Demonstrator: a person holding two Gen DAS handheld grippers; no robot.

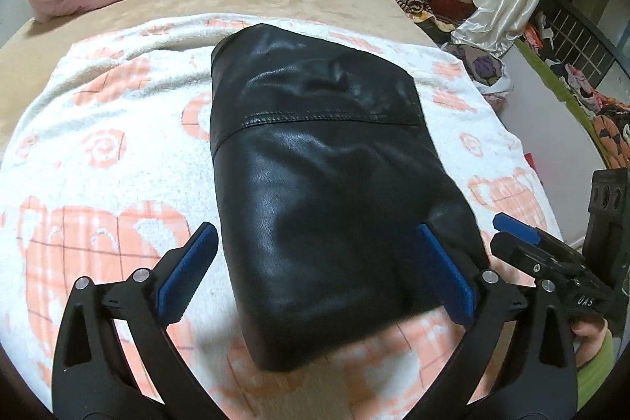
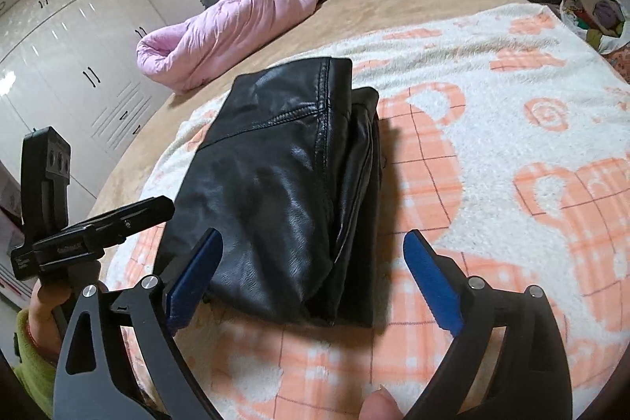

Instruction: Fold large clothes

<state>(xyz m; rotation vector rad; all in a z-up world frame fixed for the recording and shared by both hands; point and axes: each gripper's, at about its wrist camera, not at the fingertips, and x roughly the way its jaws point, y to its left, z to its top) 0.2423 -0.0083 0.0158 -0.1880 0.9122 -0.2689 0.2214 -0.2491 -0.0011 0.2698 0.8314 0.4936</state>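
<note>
Leather jacket (image 1: 315, 191) lies folded on the blanket (image 1: 98, 144); both grippers, left (image 1: 315, 270) and right (image 2: 311, 278), hover spread wide, holding nothing; press its layers flat evenly.

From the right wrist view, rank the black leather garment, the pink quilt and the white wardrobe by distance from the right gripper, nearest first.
Measured from the right gripper:
1. Black leather garment: folded on the blanket, its near end between the open fingers.
2. Pink quilt: rolled up, beyond the garment on the left of the bed.
3. White wardrobe: against the far left wall, off the bed.
</note>
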